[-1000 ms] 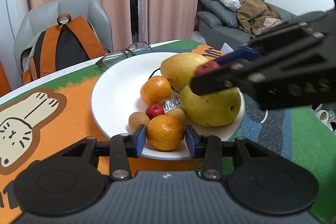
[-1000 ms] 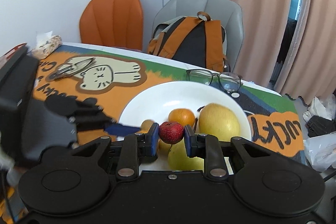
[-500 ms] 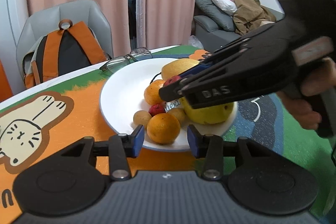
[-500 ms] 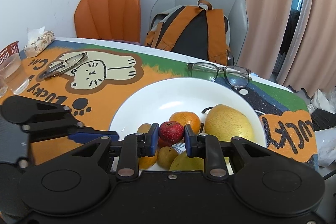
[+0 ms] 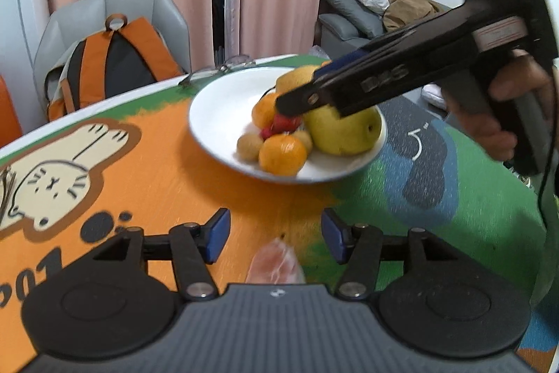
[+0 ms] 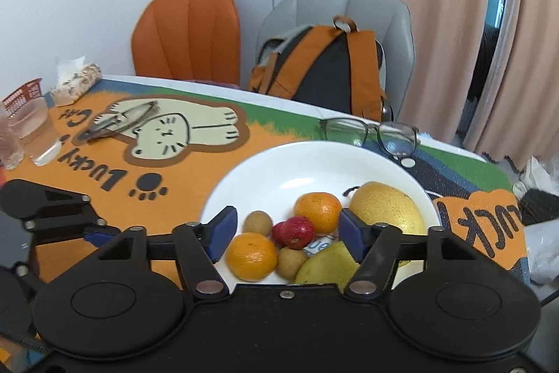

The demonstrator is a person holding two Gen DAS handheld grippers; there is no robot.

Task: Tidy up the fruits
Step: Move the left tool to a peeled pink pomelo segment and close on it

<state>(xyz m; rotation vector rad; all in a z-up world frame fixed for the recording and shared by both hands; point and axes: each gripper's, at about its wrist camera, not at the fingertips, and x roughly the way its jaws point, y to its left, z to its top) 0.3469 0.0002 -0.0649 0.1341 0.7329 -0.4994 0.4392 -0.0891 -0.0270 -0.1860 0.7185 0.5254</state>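
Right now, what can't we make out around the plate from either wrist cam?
- Small red fruits: left wrist view, right tool covers their tops; count unclear there.
- Front pear: right wrist view, lower half behind the tool body.
- Pink wrapped item: left wrist view, blurred and cut off by the left tool; unidentifiable.
- Label on the plate: mostly hidden by fruit.

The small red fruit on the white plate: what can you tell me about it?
The small red fruit is round, glossy and deep red, like a tiny apple, with a dimple facing the camera. It lies loose in the white plate, amid the pile, against a second red fruit, with a small brown fruit just in front. The right gripper stands above it, jaws apart, not pressing it.
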